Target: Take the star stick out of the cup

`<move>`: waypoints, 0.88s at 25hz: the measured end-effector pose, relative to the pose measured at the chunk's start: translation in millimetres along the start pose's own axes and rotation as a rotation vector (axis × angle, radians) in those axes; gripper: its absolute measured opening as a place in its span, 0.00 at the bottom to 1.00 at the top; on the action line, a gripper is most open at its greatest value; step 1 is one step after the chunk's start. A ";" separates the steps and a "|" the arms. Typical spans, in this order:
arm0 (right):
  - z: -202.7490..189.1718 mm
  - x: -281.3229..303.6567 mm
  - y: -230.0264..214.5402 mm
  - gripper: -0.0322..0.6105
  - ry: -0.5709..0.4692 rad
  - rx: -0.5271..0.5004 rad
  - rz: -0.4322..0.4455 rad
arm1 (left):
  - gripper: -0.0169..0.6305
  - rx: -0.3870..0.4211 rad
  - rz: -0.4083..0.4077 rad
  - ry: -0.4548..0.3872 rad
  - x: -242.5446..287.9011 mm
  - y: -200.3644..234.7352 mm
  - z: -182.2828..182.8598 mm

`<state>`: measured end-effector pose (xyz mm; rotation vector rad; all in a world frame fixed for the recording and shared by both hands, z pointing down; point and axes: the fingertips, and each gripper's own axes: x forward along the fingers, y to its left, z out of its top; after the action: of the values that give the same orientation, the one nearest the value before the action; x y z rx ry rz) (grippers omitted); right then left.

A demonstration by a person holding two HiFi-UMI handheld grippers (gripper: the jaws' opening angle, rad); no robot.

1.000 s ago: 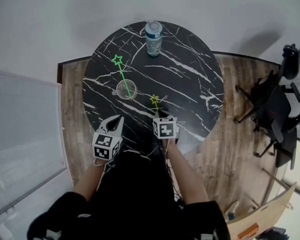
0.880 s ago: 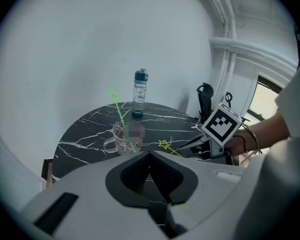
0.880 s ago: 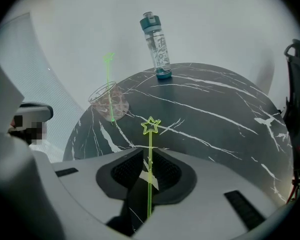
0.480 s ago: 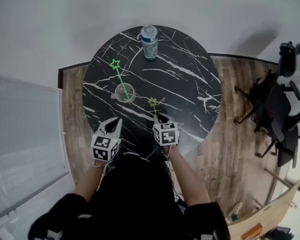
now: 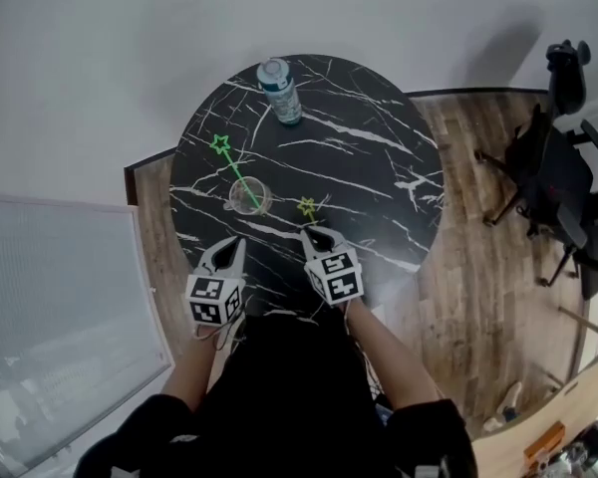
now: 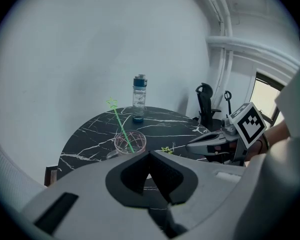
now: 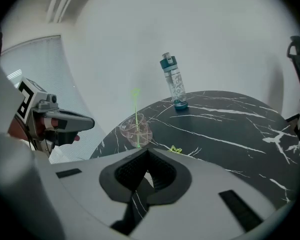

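Black marble table (image 5: pixel 379 167) on wood floor (image 5: pixel 478 267), white wall behind; bottle (image 5: pixel 279 90) at far edge. Green stick (image 5: pixel 229 162) stayed leaning in cup (image 5: pixel 249 197); yellow stick (image 5: pixel 307 207) lay just ahead of right gripper (image 5: pixel 311 233), whose jaws had closed together. Left gripper (image 5: pixel 236 241) remained pressed together, empty.

Open tabletop (image 5: pixel 369 177) between cup (image 5: pixel 250 196) and bottle (image 5: pixel 280 92); yellow star (image 5: pixel 307 207) lies just beside cup.

no legible words, brand names or numerals appear in any view. the marker cube (image 5: pixel 215 301) of the left gripper (image 5: pixel 231 243) and the cube on the right gripper (image 5: pixel 310 233) bear only black-and-white square code patterns, without letters or digits. any print on the bottle (image 5: pixel 279 91), near twelve o'clock on the table (image 5: pixel 379 167), is too small to read.
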<state>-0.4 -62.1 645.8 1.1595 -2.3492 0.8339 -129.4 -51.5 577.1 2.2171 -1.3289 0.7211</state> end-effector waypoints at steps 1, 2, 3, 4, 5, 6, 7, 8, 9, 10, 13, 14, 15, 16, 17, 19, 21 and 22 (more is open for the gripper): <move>1.0 -1.0 1.1 0.05 -0.004 0.003 0.001 | 0.02 0.004 -0.004 0.002 0.8 0.8 0.7; 1.2 -1.5 2.0 0.05 -0.009 0.009 0.000 | 0.02 0.010 -0.007 0.005 1.2 2.2 1.3; 0.6 -1.6 2.4 0.05 -0.013 0.018 -0.001 | 0.02 0.016 -0.008 0.009 1.7 4.1 1.9; -0.2 -0.9 1.8 0.05 -0.019 0.026 -0.005 | 0.02 0.022 -0.009 0.013 2.7 6.5 2.7; -0.7 0.2 0.6 0.05 -0.025 0.032 -0.009 | 0.02 0.027 -0.010 0.017 4.4 9.2 3.9; -0.5 0.9 -0.2 0.05 -0.027 0.038 -0.012 | 0.02 0.031 -0.010 0.020 6.6 11.9 5.5; 0.4 1.2 -0.2 0.05 -0.026 0.044 -0.012 | 0.02 0.035 -0.011 0.022 9.1 14.5 7.2; 1.4 1.9 -0.1 0.05 -0.027 0.049 -0.013 | 0.02 0.039 -0.012 0.023 11.6 16.8 9.1; 2.5 2.8 -0.2 0.05 -0.029 0.054 -0.014 | 0.02 0.045 -0.015 0.024 14.0 18.9 11.1; 3.9 3.7 -0.7 0.05 -0.031 0.059 -0.017 | 0.02 0.051 -0.018 0.024 16.4 21.0 13.3; 7.5 8.1 -4.6 0.05 -0.033 0.072 -0.030 | 0.02 0.064 -0.028 0.026 24.1 28.6 21.3; 8.4 9.4 -5.5 0.05 -0.033 0.077 -0.033 | 0.02 0.063 -0.031 0.027 26.5 32.0 23.9; 9.3 10.4 -5.8 0.05 -0.033 0.082 -0.036 | 0.02 0.061 -0.033 0.028 28.6 36.1 26.5; 10.0 11.3 -6.0 0.05 -0.033 0.086 -0.039 | 0.02 0.057 -0.034 0.028 30.8 40.8 29.2; 11.0 12.3 -6.3 0.05 -0.032 0.089 -0.042 | 0.02 0.054 -0.036 0.027 33.2 45.7 32.4; 13.5 14.4 -7.4 0.05 -0.032 0.097 -0.048 | 0.02 0.048 -0.044 0.027 38.7 54.7 39.1; 15.2 17.6 -9.4 0.05 -0.034 0.100 -0.056 | 0.02 0.046 -0.054 0.037 44.6 61.4 44.3; 15.6 19.4 -10.8 0.05 -0.038 0.098 -0.061 | 0.02 0.047 -0.059 0.042 47.7 63.5 46.7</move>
<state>-4.2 -88.8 648.9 1.2912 -2.3129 0.9229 -157.9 -139.1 579.4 2.2552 -1.2324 0.7807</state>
